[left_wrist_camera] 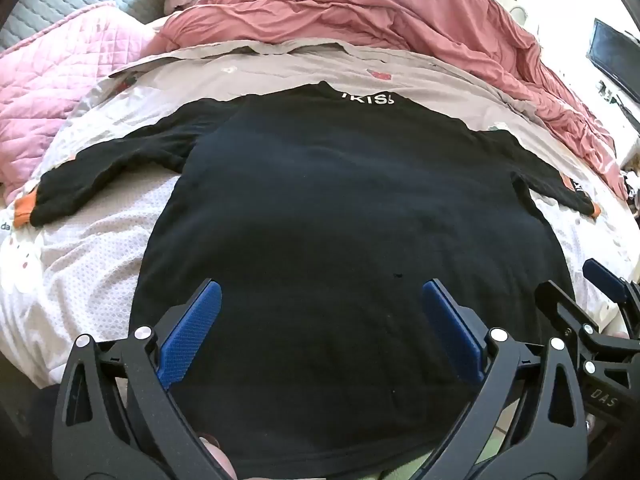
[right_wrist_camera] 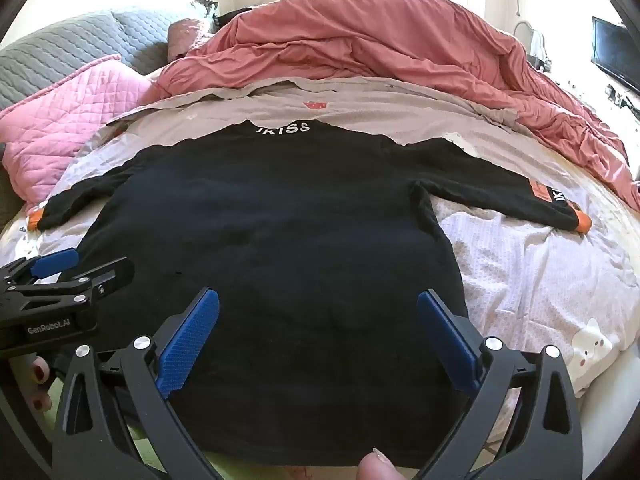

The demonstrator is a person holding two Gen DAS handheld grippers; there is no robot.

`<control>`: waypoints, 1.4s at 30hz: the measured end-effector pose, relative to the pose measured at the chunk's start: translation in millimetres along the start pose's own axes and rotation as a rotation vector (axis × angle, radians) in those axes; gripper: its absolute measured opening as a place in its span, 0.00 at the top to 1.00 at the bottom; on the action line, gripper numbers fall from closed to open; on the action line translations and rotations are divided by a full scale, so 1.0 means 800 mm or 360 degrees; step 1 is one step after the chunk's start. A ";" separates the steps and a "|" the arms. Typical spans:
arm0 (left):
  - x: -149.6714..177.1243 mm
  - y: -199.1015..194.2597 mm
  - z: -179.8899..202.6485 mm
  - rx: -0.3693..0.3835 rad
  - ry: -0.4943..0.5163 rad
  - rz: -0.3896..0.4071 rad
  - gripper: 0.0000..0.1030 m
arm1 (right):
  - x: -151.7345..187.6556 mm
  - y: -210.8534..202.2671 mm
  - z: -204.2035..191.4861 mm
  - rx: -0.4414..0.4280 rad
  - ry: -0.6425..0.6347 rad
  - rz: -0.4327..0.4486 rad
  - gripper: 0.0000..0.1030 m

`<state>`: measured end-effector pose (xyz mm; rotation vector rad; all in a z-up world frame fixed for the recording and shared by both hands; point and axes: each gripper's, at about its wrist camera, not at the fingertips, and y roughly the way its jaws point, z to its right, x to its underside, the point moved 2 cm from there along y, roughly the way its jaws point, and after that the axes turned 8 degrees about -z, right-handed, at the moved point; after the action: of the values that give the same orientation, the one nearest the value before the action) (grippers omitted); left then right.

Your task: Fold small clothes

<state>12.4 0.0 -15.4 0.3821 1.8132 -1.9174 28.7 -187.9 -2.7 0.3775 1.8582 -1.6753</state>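
A black long-sleeved top [left_wrist_camera: 320, 200] [right_wrist_camera: 272, 216] with orange cuffs and white lettering at the collar lies flat on the bed, sleeves spread to both sides, hem toward me. My left gripper [left_wrist_camera: 320, 292] hovers over the lower part of the top, open, nothing between its blue pads [left_wrist_camera: 192, 328]. My right gripper [right_wrist_camera: 318, 300] also stands open over the lower part of the top, further right, with nothing held. The right gripper [left_wrist_camera: 576, 288] shows at the right edge of the left wrist view. The left gripper [right_wrist_camera: 84, 264] appears at the left of the right wrist view.
The top rests on a pale patterned sheet [right_wrist_camera: 520, 280]. A red-pink duvet [right_wrist_camera: 380, 40] is bunched at the far side, a pink quilted pillow [right_wrist_camera: 72, 120] at far left, a grey headboard [right_wrist_camera: 60, 48] behind. A dark screen [right_wrist_camera: 616, 52] hangs at right. A fingertip [right_wrist_camera: 374, 466] shows at the bottom.
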 end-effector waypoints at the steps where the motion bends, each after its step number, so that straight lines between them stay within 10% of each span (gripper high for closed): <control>1: 0.000 0.000 0.000 0.0000 -0.0002 0.0000 0.09 | 0.000 0.000 0.000 0.0001 0.0000 -0.0001 0.04; 42: -0.002 -0.001 -0.005 -0.0011 0.0008 0.0008 0.09 | 0.000 0.000 0.000 0.0025 -0.0019 -0.0024 0.04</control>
<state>13.2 4.0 -14.3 0.3889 1.8198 -1.9082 28.5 -187.9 -2.3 0.3603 1.8447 -1.6993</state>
